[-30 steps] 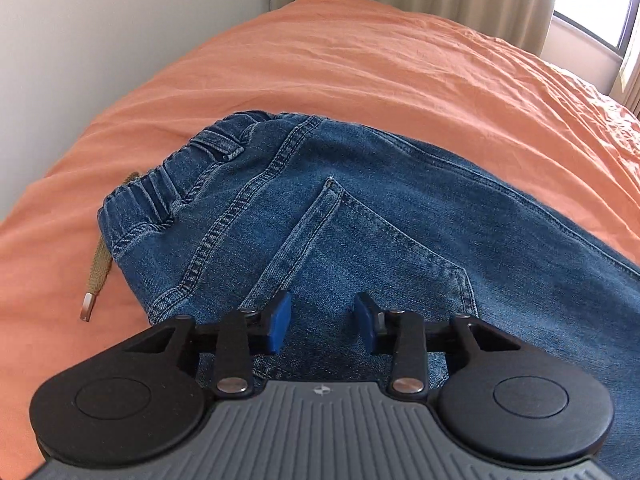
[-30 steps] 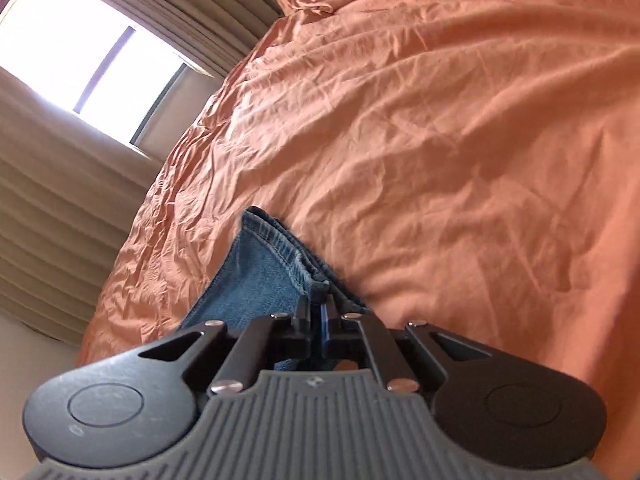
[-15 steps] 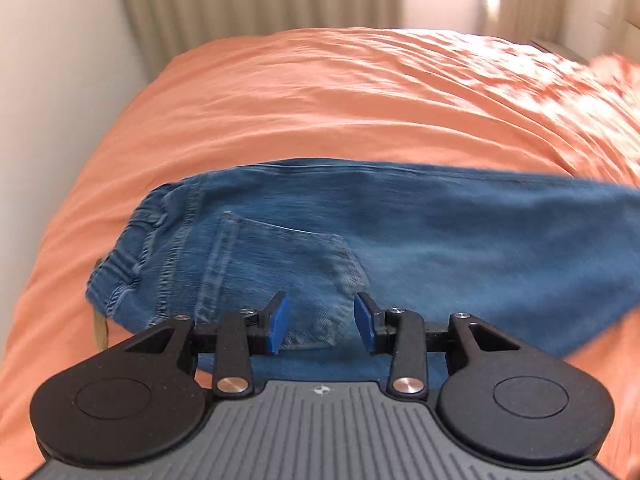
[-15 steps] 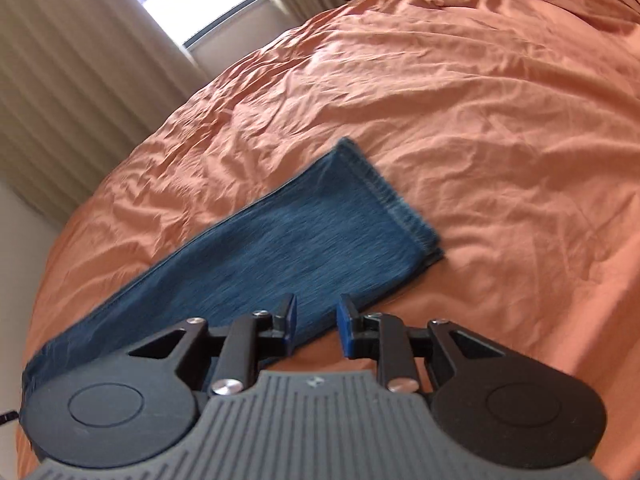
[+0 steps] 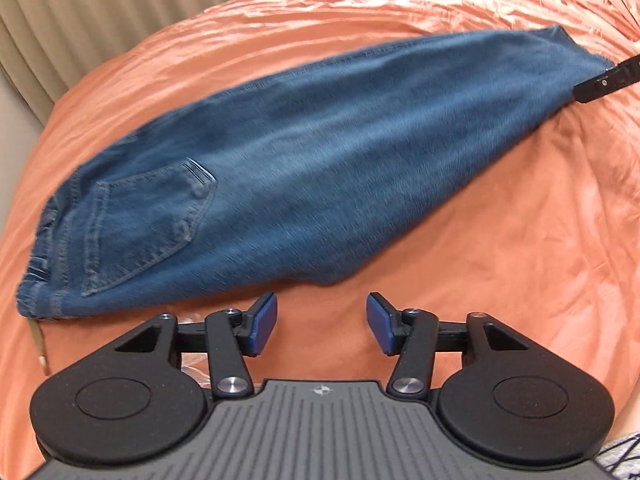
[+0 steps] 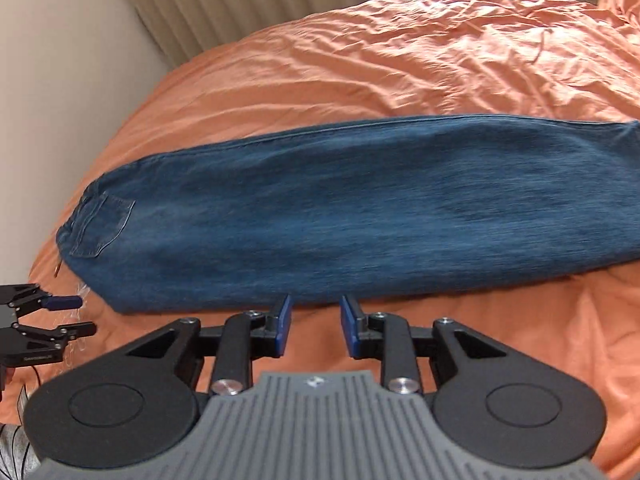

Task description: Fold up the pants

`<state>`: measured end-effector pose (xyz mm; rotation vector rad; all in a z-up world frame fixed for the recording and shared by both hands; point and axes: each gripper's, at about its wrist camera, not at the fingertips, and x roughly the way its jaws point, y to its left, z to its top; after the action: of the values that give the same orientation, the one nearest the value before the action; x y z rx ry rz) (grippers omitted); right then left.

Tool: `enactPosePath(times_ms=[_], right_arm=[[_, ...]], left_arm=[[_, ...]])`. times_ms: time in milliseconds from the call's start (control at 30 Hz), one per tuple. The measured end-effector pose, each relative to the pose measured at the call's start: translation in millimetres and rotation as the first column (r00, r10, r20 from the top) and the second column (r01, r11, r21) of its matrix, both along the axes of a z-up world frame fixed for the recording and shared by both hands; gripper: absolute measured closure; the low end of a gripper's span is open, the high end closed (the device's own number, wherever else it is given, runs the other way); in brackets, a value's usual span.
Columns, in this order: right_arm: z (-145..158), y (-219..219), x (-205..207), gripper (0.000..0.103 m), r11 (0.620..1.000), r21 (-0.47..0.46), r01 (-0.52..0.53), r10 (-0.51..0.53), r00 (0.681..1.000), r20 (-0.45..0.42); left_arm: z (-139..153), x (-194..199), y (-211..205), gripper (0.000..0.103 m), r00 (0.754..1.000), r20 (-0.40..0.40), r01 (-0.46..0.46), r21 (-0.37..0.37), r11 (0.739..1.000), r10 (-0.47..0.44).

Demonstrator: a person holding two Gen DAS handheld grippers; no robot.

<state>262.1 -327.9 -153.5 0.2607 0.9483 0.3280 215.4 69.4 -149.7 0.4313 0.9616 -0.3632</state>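
1. With both sets of jaws parted and empty, the jeans (image 5: 312, 184) lie lengthwise on the orange bedsheet (image 5: 500, 280), just ahead of the left gripper (image 5: 322, 326) and right gripper (image 6: 312, 326).
2. Next fold, my guess: pinch both layers at the hem end (image 5: 560, 52), carry it to the waistband (image 5: 44, 256) (edges aligned).
3. Drawstring (image 5: 37, 332) sticks out by the left jaws; sheet wrinkles could snag. Curtain (image 6: 224, 0) well beyond.

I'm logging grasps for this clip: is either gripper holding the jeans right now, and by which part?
Nothing is held. The left gripper and right gripper are both open, just short of the jeans.
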Motion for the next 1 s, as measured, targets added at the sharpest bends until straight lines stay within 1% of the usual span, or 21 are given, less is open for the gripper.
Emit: enactPosePath(times_ms=[67,133,200,233,267,300,367,400,433,467,533,600,667,700,800,900,967,1000], right_arm=[[-7,28,-3,0.078,0.998,-0.024,-0.059,0.059,0.998,0.001],[-15,50,-5,0.076,0.992,-0.058,-0.111,0.111,0.994,0.005],[-25,70,-5,0.074,0.982,-0.094,-0.165,0.166,0.986,0.003],[-29,79,-6,0.073,0.976,-0.111,-0.186,0.188,0.982,0.004],[-32,88,-7,0.072,0.969,-0.131,-0.209,0.212,0.977,0.009],[-34,96,-8,0.070,0.961,-0.149,-0.232,0.238,0.971,0.019],[-35,111,-12,0.067,0.941,-0.188,-0.281,0.295,0.954,0.052],[-34,121,-16,0.066,0.927,-0.211,-0.309,0.331,0.940,0.079],[-33,129,-16,0.066,0.915,-0.228,-0.332,0.361,0.927,0.102],[-32,139,-15,0.063,0.902,-0.247,-0.354,0.392,0.911,0.127],[-29,157,-15,0.062,0.875,-0.287,-0.389,0.448,0.876,0.180],[-27,177,-14,0.060,0.842,-0.326,-0.430,0.509,0.833,0.215],[-29,196,-9,0.058,0.811,-0.356,-0.464,0.557,0.799,0.227],[-31,204,-7,0.057,0.798,-0.361,-0.483,0.577,0.787,0.220],[-35,218,-12,0.057,0.773,-0.384,-0.504,0.606,0.766,0.215],[-36,220,-30,0.057,0.758,-0.369,-0.538,0.636,0.736,0.234],[-43,221,-37,0.057,0.743,-0.376,-0.553,0.649,0.732,0.206],[-49,224,-36,0.057,0.739,-0.394,-0.547,0.649,0.734,0.198]], left_arm=[[-16,3,-4,0.041,1.000,-0.003,-0.002,-0.003,1.000,0.002],[-27,7,-5,0.041,1.000,0.008,-0.027,-0.028,0.999,0.027],[-30,12,-4,0.041,0.997,0.046,-0.058,-0.062,0.996,0.061],[-28,14,-5,0.044,0.995,0.066,-0.068,-0.071,0.995,0.073],[-25,16,-5,0.060,0.993,0.087,-0.077,-0.077,0.994,0.083],[-20,16,-4,0.069,0.990,0.106,-0.081,-0.087,0.993,0.090],[-6,16,-3,0.086,0.988,0.136,-0.054,-0.117,0.992,0.070],[2,18,-3,0.090,0.989,0.141,-0.036,-0.125,0.991,0.054],[8,19,-2,0.098,0.989,0.145,-0.023,-0.130,0.991,0.042],[13,20,-2,0.099,0.989,0.146,-0.011,-0.137,0.991,0.031],[23,25,-2,0.103,0.989,0.145,0.010,-0.147,0.989,0.011],[32,28,-2,0.103,0.988,0.154,0.027,-0.146,0.989,-0.004],[36,34,-4,0.103,0.989,0.147,0.039,-0.140,0.989,-0.018],[36,35,-5,0.103,0.989,0.148,0.045,-0.138,0.989,-0.025],[39,38,2,0.103,0.988,0.152,0.037,-0.135,0.990,-0.016],[42,34,17,0.102,0.986,0.170,0.020,-0.117,0.993,0.000],[39,34,29,0.100,0.988,0.154,-0.002,-0.109,0.994,0.019],[36,35,35,0.100,0.989,0.143,-0.014,-0.104,0.995,0.029]])
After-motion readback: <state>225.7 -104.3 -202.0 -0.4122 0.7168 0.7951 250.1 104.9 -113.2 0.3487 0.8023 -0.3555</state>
